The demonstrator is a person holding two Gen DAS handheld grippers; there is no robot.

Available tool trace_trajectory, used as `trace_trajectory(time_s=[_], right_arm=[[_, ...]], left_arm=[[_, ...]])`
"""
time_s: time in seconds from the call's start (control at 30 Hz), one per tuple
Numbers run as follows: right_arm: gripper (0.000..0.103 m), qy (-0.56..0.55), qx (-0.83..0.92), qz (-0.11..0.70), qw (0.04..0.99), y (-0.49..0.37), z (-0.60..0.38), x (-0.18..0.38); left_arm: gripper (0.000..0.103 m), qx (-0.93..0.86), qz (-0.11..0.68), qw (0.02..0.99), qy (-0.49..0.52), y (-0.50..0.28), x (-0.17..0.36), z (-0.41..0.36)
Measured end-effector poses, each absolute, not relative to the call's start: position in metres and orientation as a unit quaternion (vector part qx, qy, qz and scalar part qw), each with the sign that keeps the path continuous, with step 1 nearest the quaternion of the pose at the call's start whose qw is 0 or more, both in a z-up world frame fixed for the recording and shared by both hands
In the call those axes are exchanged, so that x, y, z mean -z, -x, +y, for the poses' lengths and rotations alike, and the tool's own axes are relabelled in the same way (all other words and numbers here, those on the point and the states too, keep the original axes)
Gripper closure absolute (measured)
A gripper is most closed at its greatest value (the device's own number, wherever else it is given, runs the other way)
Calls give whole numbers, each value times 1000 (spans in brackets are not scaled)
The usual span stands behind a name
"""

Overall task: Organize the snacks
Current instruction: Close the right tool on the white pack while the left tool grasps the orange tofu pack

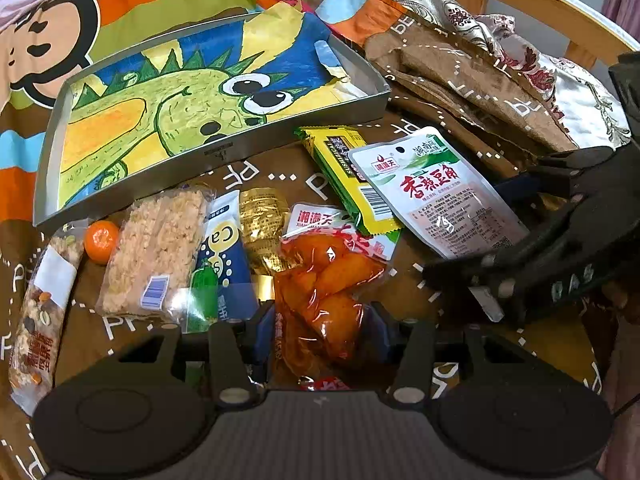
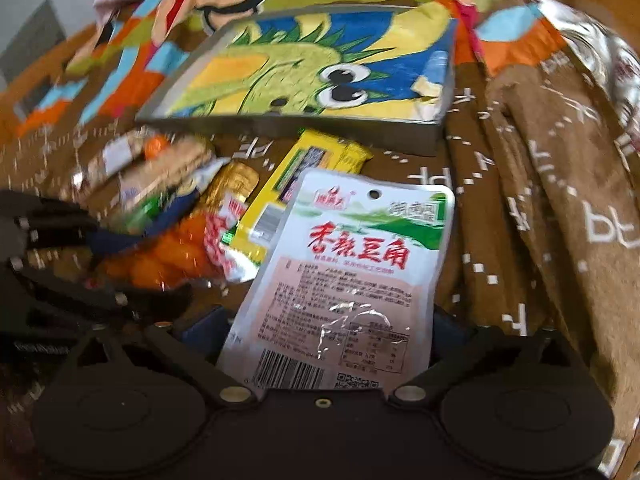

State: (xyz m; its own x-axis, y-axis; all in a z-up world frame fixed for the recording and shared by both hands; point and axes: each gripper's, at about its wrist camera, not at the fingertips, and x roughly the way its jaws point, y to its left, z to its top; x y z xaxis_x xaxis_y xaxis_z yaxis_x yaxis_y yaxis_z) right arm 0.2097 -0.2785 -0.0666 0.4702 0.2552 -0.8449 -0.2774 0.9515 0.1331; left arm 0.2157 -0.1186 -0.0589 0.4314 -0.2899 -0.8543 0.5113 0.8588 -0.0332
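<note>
So your left gripper [image 1: 320, 320] is sitting with its two blue-padded fingers on either side of the clear packet of orange-red pickled chunks [image 1: 324, 280], looking clamped on its lower end, while the packet's red-and-white top is lying on the brown printed cloth [image 1: 280, 168]. Your right gripper [image 2: 332, 332] is closing on the white and pink flat pouch with red Chinese lettering [image 2: 352, 264], fingers at both edges near the barcode end, and the pouch is slanting over the yellow and green wrapped bar [image 1: 340, 160]. That bar is resting just in front of the shallow grey metal tray with the green cartoon dragon lining [image 1: 216, 148], which has no snacks in it. To the left you're looking at a row on the cloth: a long nut bar in clear wrap [image 1: 40, 300], a small orange tangerine [image 1: 102, 240], a pale puffed-rice bar in clear wrap [image 1: 156, 248], a blue and white sachet [image 1: 224, 264] and a gold foil piece [image 1: 262, 220], all close together. The right wrist view is blurry on that side.
</note>
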Motion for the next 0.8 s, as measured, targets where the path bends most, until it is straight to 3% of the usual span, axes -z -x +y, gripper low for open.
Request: trace_trajectory(time_s=[0.1,0.17,0.23,0.37,0.43,0.5,0.67,0.8], right_arm=[[2,40,-151,489,858,-208,-272,70],[8,37,-150,482,863,-207,-274,68],[19,30,-148,472,869,-205,-277,63],[32,14,-142,461,876,-204,-285,56],[49,14,-137,452,881,-203,-286,53],[55,18,-131,443,887,-202,-287,49],[45,9,-140,452,881,-204,-288,51],[26,-6,-160,475,865,-205,-287,57]], left_arm=[[51,238,478,838,-116,-216,60,-118],[51,237,477,839,-114,-215,59,-119],[52,235,479,839,-111,-214,58,-118],[53,228,482,838,-117,-211,55,-120],[53,223,487,837,-115,-210,54,-121],[54,216,489,838,-112,-207,51,-121],[54,199,500,837,-101,-202,48,-120],[54,191,498,840,-98,-198,45,-118]])
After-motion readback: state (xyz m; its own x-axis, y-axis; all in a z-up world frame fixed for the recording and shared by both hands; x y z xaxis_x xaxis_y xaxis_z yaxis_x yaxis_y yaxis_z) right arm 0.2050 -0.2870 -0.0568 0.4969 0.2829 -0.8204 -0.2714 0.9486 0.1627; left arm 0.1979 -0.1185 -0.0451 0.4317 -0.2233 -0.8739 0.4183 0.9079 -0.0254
